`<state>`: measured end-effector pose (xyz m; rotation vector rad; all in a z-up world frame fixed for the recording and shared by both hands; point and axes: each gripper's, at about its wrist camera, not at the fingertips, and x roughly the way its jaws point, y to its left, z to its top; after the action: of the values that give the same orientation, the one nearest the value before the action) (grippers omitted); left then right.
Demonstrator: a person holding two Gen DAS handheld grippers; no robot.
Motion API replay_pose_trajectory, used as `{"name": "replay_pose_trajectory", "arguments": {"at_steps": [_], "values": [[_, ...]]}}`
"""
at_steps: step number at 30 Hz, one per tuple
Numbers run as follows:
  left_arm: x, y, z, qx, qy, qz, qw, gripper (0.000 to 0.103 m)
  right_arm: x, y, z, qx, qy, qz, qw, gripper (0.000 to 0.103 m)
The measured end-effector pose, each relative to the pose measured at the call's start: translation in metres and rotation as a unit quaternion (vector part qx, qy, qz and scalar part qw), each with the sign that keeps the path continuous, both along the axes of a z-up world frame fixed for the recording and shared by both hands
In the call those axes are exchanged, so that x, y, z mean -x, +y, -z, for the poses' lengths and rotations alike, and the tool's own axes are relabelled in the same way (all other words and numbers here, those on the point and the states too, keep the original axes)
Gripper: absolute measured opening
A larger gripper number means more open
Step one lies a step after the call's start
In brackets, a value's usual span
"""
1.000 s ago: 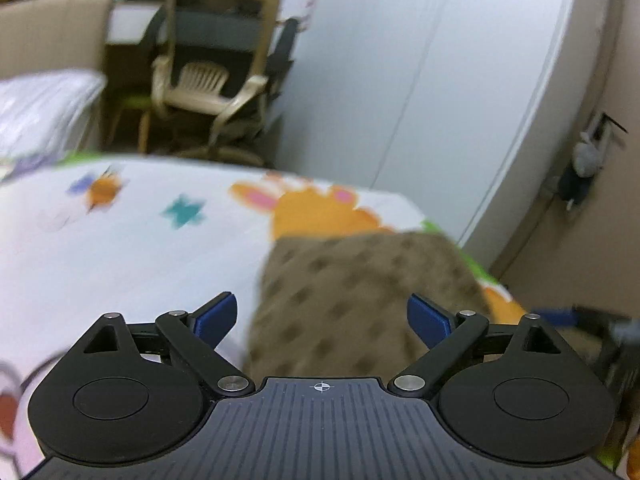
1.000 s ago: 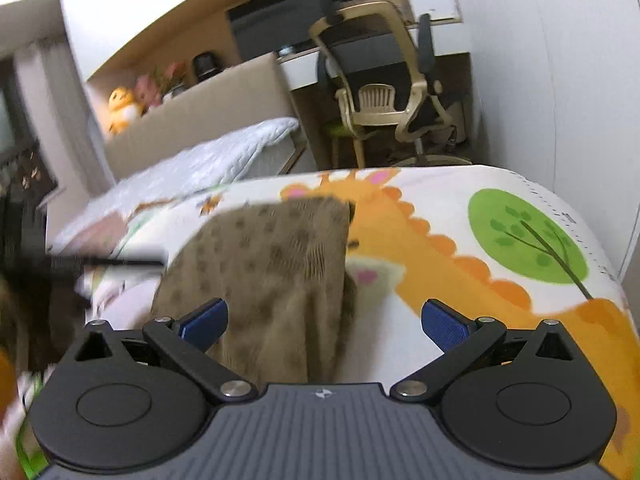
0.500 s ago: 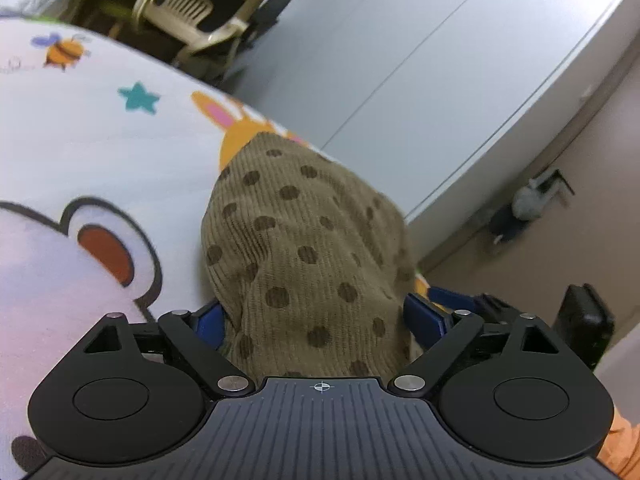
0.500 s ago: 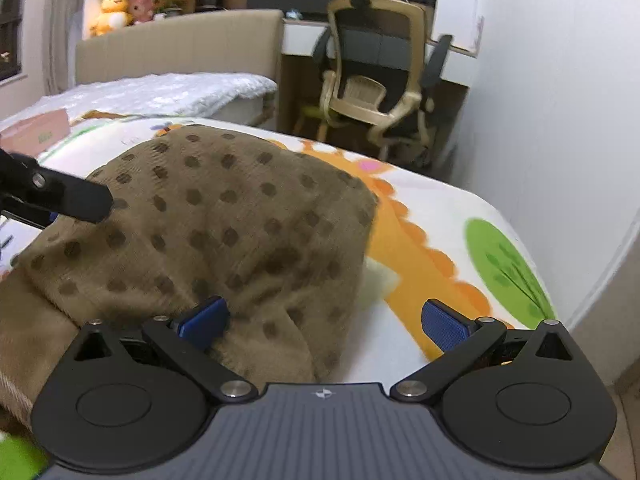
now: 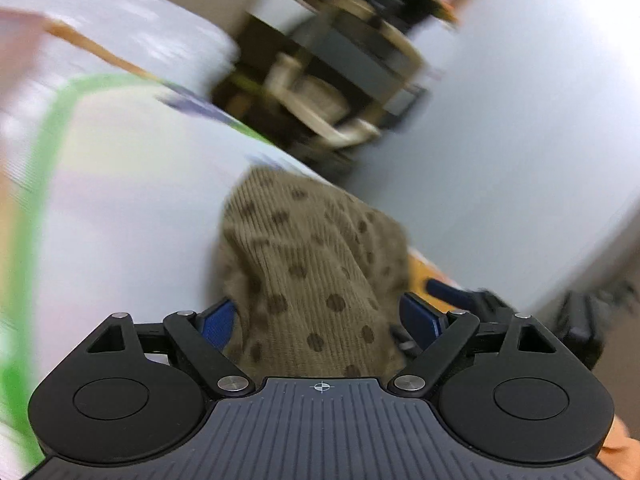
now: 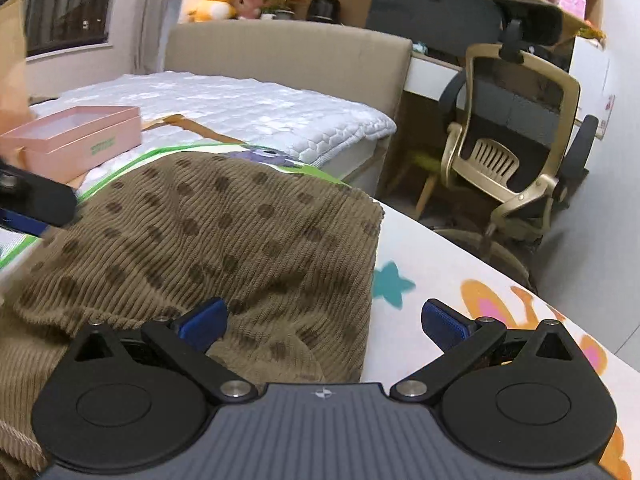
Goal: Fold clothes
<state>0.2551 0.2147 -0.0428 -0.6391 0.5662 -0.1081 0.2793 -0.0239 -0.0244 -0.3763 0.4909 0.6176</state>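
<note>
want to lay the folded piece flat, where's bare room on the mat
Bare printed mat lies right of the brown dotted corduroy garment, around the teal star, up to the mat's far edge. The left is crowded: the garment, the left gripper and a pink box.

Left gripper (image 5: 320, 320): black linkage body, blue-padded fingers (image 5: 218, 322) spread wide, one on each side of a fold of cloth; view tilted and motion-blurred. Right gripper (image 6: 322, 322): same build, blue fingers (image 6: 444, 324) spread wide, left pad over cloth, right pad clear of it; view level and sharp.
</note>
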Motion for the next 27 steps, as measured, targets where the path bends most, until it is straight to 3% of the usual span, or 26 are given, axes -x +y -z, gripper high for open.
{"name": "replay_pose_trajectory", "arguments": {"at_steps": [2,5,10,13,19,22,27], "values": [[0.007,0.019,-0.008,-0.015,-0.002,-0.025,0.9996,0.088,-0.006,0.010,0.000,0.002,-0.001,-0.004,1.000,0.103],[0.010,0.021,-0.026,-0.043,-0.021,-0.024,0.9986,0.088,-0.014,0.025,-0.001,0.004,-0.002,-0.010,1.000,0.103],[-0.026,-0.002,-0.043,-0.060,-0.037,0.026,0.9972,0.089,-0.021,0.043,-0.004,0.010,-0.009,-0.019,1.000,0.103],[-0.059,-0.021,-0.039,-0.071,-0.024,0.046,0.9961,0.091,0.005,0.024,-0.017,0.000,-0.035,-0.040,0.999,0.103],[-0.115,-0.039,-0.015,-0.076,0.033,0.026,0.9962,0.094,0.037,0.009,-0.006,0.038,-0.020,-0.081,0.996,0.103],[-0.106,-0.047,-0.022,-0.090,0.022,0.023,0.9955,0.094,0.035,-0.003,-0.004,0.016,0.006,-0.071,0.997,0.103],[-0.029,-0.058,-0.040,-0.144,0.008,0.013,0.9895,0.095,0.046,-0.022,-0.001,-0.021,0.025,-0.063,0.997,0.103]]}}
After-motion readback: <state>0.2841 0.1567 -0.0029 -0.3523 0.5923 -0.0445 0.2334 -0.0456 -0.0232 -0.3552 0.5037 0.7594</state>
